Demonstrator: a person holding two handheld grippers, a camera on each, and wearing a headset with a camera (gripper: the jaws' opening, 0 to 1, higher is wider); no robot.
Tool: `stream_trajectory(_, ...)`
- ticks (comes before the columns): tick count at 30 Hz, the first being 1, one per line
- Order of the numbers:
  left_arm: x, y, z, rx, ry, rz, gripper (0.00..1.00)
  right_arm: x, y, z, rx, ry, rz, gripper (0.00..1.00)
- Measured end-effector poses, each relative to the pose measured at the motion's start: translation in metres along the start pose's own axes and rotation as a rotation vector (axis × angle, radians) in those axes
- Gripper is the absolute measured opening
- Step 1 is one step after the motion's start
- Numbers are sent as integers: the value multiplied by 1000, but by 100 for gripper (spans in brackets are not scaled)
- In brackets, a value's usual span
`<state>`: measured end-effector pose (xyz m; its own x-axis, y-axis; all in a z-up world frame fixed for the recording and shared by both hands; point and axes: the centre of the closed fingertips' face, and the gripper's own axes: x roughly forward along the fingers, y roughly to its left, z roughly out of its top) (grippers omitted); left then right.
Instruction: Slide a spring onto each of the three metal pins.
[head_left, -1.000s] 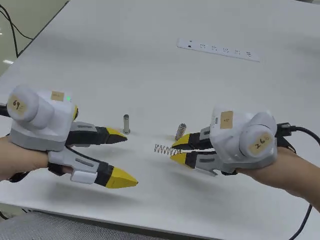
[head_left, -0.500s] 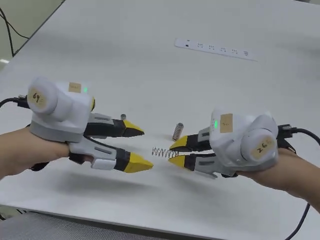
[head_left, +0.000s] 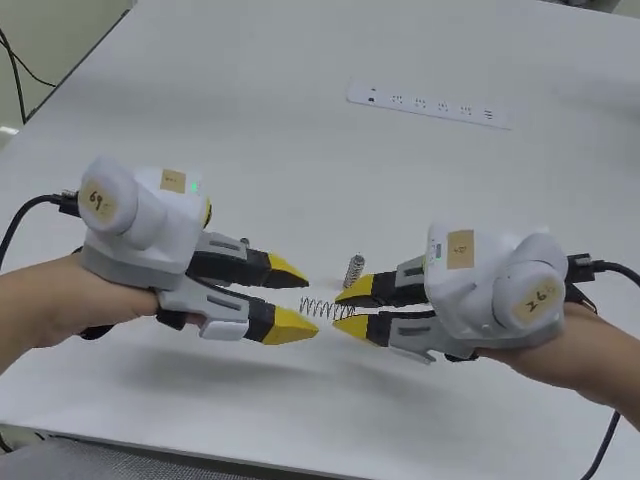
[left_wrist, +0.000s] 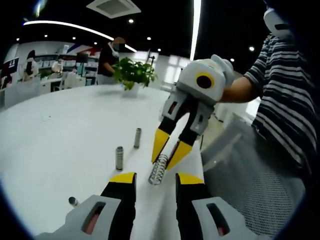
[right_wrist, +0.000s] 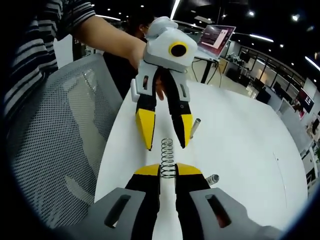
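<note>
**One spring, offered end-on across the gap**

One loose spring (head_left: 320, 308) was pinched by one end in the right tongs (head_left: 343, 308), whose jaws were pressed nearly together on its coils. It was carried clear of the bench (head_left: 300, 150) and lay about level. Its long axis ran from the right tongs straight toward the left tongs (head_left: 303, 300).

The left tongs were spread and gripped nothing. The spring's free end was seen just at their yellow tips, aimed into the opening between them. In the right gripper view the coil was lined up with the middle of that opening. Whether the free end was touched by the lower tip could not be told.

Behind the spring an upright pin (head_left: 354, 270), already wrapped in a coil, was seen on the bench just beyond the right tongs' tips. A second pin (right_wrist: 194, 127), seemingly bare, stood just beside the left tongs, so the left side was judged the nearer to it.

A handover was judged likely. The left tongs would have to be closed across the spring's axis, near its free end. The coil being soft, an off-centre squeeze could bend or flick it away.
</note>
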<state>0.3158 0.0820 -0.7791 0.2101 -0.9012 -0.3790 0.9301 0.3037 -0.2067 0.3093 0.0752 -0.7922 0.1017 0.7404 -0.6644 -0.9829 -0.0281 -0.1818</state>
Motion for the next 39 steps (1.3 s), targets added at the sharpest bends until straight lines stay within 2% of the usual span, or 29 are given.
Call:
stream_trajectory(9, 2, -1, -1, 63, 14, -13, 10, -3, -2, 6, 5, -20, 5, 7)
stream_trajectory(16, 3, 1, 9, 52, -29, -6, 9, -5, -6, 9, 11, -30, -1, 7)
stream_trajectory(28, 5, -4, 7, 89, -18, -28, 3, -7, -4, 9, 15, -29, 3, 7)
stream_trajectory(36, 6, -7, 11, 87, -25, -59, 3, -12, -3, 9, 52, -47, 6, 8)
stream_trajectory(39, 8, -8, 12, 86, -26, -67, 3, -14, -3, 4, 72, -42, 10, 10)
